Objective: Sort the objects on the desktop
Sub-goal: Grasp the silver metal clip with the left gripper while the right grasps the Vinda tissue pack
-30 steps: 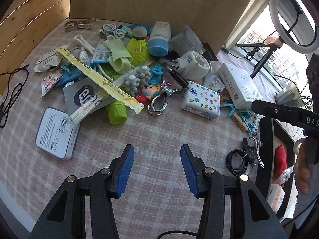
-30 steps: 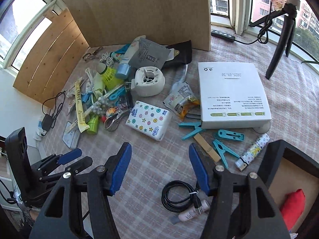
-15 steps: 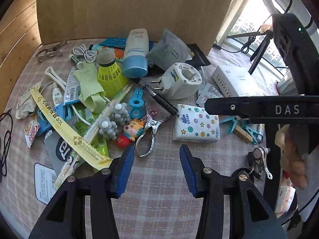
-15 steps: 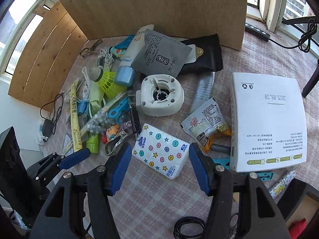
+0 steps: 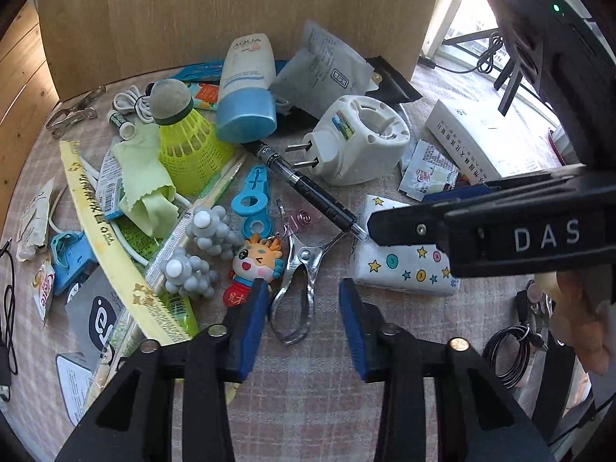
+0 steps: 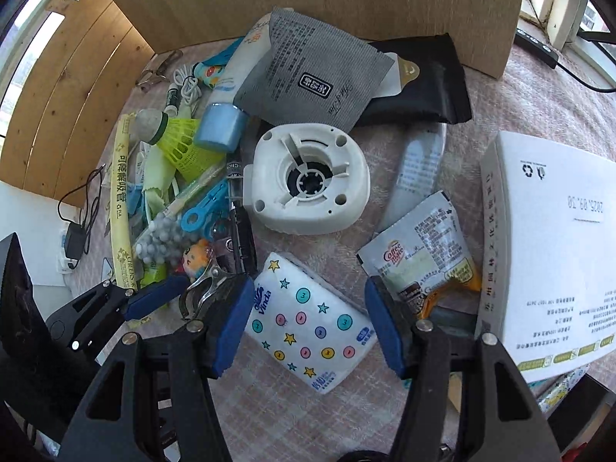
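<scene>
Two views. Left wrist: left claw [image 5: 302, 317] wide open, empty, above a metal clip [image 5: 298, 288] on the cluttered desk [image 5: 308, 392]. Right wrist: right claw [image 6: 308, 327] wide open, empty, straddling a patterned tissue pack [image 6: 308, 325] beside a white box [image 6: 554, 246].

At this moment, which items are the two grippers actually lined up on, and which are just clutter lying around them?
In hand:
right gripper, open, straddling the tissue pack
left gripper, open, at the metal clip

Lying about:
shuttlecock
white plug housing
white box
Coffee Mate sachet
</scene>
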